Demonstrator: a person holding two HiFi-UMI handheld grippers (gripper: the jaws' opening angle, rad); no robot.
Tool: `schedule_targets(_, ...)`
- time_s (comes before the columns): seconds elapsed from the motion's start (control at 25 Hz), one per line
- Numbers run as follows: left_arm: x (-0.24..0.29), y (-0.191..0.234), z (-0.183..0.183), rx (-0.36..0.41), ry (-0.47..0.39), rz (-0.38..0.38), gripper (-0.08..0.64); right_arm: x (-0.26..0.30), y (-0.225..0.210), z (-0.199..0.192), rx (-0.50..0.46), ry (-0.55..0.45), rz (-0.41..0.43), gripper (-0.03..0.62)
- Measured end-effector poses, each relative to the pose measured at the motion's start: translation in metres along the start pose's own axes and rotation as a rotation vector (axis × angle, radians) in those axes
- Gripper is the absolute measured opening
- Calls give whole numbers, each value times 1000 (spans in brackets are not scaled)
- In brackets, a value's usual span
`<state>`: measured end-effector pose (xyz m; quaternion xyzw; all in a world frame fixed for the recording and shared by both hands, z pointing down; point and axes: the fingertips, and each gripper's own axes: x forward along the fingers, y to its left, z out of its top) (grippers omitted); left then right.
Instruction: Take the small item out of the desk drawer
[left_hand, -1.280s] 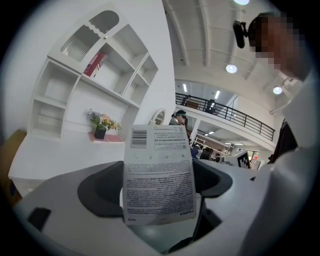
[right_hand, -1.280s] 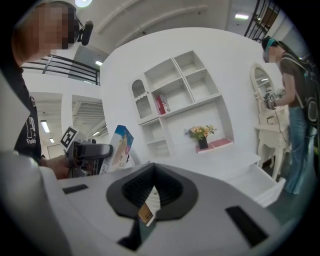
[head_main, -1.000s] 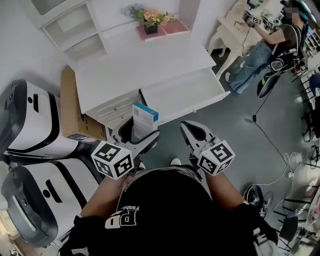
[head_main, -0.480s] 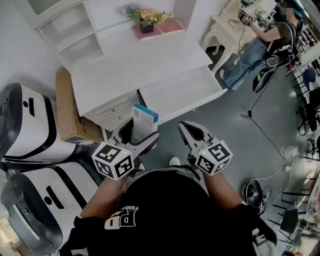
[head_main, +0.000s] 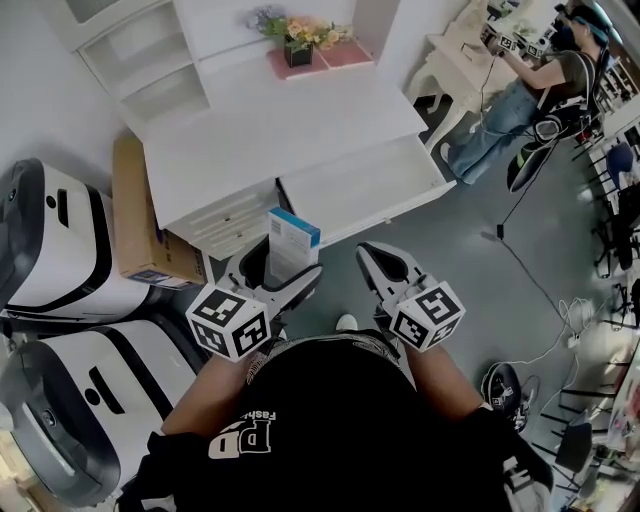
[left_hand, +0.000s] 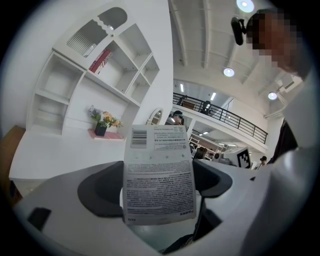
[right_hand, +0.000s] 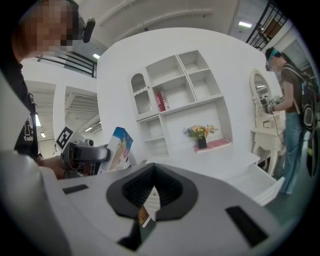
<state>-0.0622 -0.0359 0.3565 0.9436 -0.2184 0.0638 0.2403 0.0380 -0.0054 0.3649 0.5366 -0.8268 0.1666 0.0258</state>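
Box (left_hand: 159, 175) with barcode (left_hand: 139, 140) in left gripper (head_main: 278, 268)

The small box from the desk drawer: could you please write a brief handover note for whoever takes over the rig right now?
Left gripper: jaws shut on the small box, held upright in front of the desk.
Right gripper: jaws shut, empty.
Drawer: pulled open, looks empty.
Done: the box is out of the drawer.
Left: probably set the box down and push the drawer shut.
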Motion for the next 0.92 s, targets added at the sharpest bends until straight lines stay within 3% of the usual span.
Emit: schedule_targets(0.92,0,3,3,4,-20,37,443,-2,-1,-2,-14,17,26,6)
